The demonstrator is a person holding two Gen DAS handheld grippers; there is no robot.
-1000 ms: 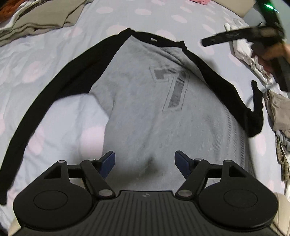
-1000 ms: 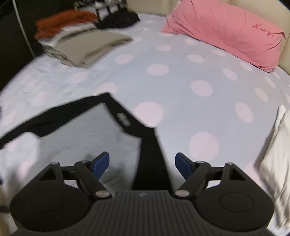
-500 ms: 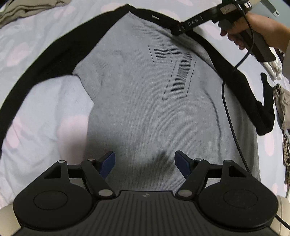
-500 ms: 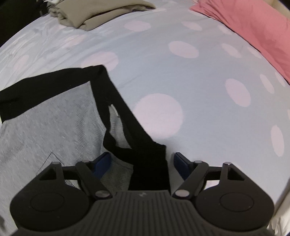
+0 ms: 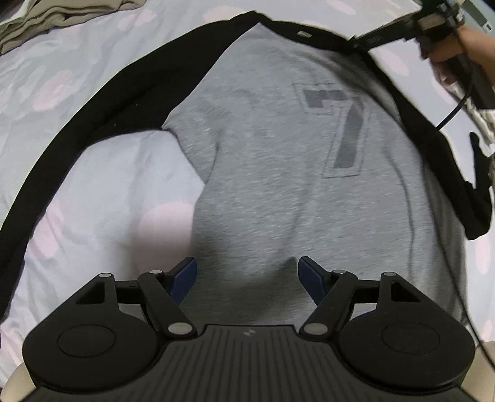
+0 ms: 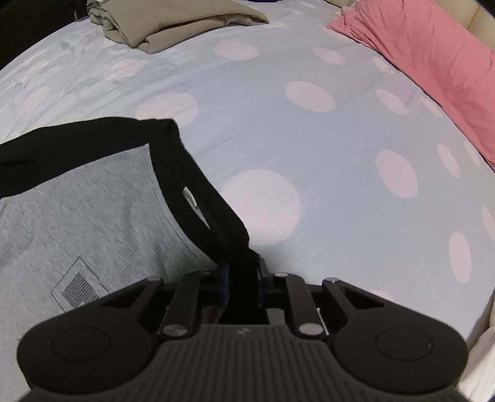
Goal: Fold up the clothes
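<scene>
A grey long-sleeved shirt (image 5: 278, 185) with black sleeves and a printed 7 lies face up on the bed. My left gripper (image 5: 247, 275) hovers open over the shirt's lower grey part, with nothing between its blue pads. My right gripper (image 6: 243, 278) is closing on the black shoulder fabric (image 6: 229, 235) beside the collar, and its pads pinch that fabric. In the left wrist view the right gripper (image 5: 360, 41) reaches the shirt's neckline from the upper right, held by a hand (image 5: 448, 52).
The bed sheet (image 6: 324, 148) is pale blue with pink dots. Folded beige clothes (image 6: 173, 21) lie at the far left, and a pink pillow (image 6: 433, 71) at the far right. Loose garments (image 5: 485, 120) sit by the shirt's right sleeve. A cable (image 5: 454, 108) hangs from the right gripper.
The right gripper's jaws have closed on the black shoulder fabric by the collar. The left gripper has come down closer to the grey shirt, still open.
</scene>
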